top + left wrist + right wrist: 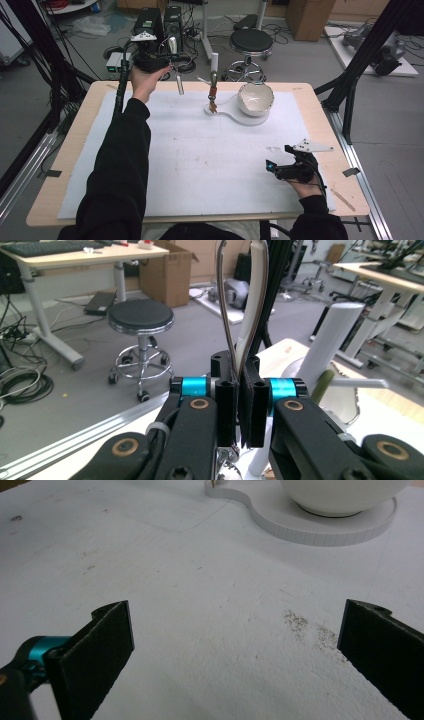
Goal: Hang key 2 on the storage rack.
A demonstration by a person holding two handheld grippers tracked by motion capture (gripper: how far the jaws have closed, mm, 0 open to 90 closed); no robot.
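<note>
White padding covers the wooden table; cables, boxes and a black stool sit on the grey floor beyond its far edge.

Left gripper: raised above the far-left corner of the table, arm stretched forward in a black sleeve. In the left gripper view its jaws are clenched on a thin metal piece, apparently a spoon, whose 2 edges rise from between the jaws to the top of the frame. In the high view a slim metal handle hangs down from this gripper, its lower end just above the padding. Which end is pinched I cannot tell.

Right gripper: low over the near-right part of the padding, hand behind it, grey plate on top. In the right gripper view the 2 jaws stand wide apart, released, with bare padding between them and a faint brown speckle just inside the right jaw.

White bowl: sits on the round end of a white base at far centre. On the narrow end of that base a small stand holds a thin brownish item upright; its detail is too small to read. Bowl top is cut off in the right gripper view.
</note>
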